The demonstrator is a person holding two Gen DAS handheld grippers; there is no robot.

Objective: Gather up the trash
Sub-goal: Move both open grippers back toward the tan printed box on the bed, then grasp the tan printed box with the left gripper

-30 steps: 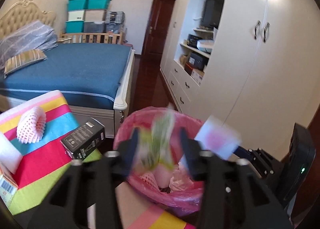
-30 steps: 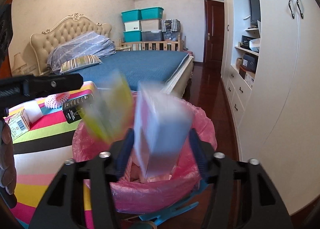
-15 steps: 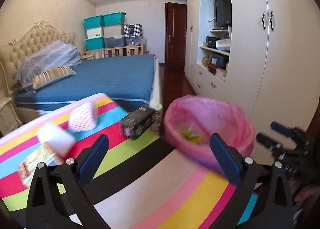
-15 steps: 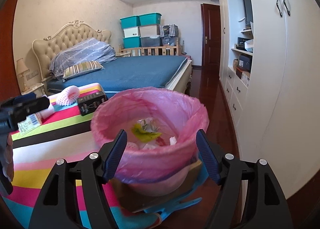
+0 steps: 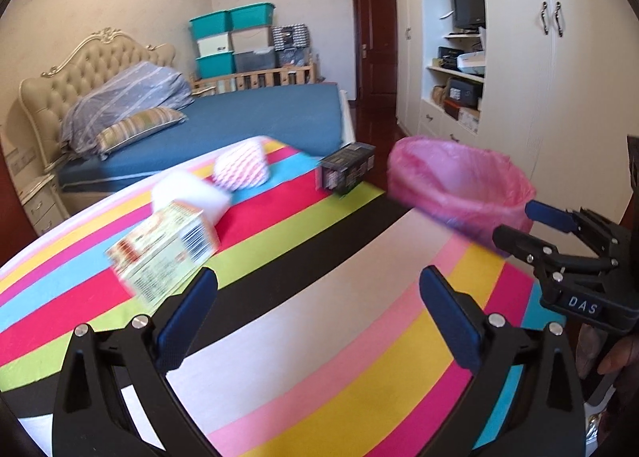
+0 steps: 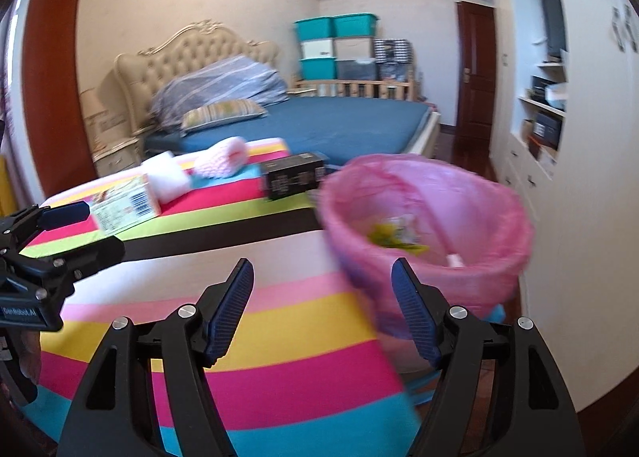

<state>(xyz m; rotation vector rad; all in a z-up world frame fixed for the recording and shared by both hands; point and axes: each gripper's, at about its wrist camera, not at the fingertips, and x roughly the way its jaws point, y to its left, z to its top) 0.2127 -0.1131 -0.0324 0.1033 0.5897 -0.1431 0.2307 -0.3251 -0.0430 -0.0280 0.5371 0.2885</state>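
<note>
A bin lined with a pink bag [image 5: 459, 181] [image 6: 427, 217] stands at the right end of the striped table [image 5: 319, 317] [image 6: 279, 297], with yellow-green and white scraps inside. On the table lie a printed carton [image 5: 163, 253] [image 6: 122, 205], a white foam block [image 5: 187, 193] [image 6: 165, 177], a pink-white foam net [image 5: 241, 169] [image 6: 221, 157] and a black box [image 5: 347, 171] [image 6: 295, 175]. My left gripper [image 5: 317, 309] is open and empty over the table, just right of the carton. My right gripper [image 6: 321, 297] is open and empty at the bin's near left side.
A bed with blue cover [image 5: 259, 113] lies behind the table. White wardrobes [image 5: 559, 78] and shelves line the right wall. Teal storage boxes [image 5: 227, 34] are stacked at the back beside a dark door [image 5: 373, 42].
Both grippers let their items drop into the bin, opened, and pulled back left over the table. The carton and foam block now lie close to my left gripper.
</note>
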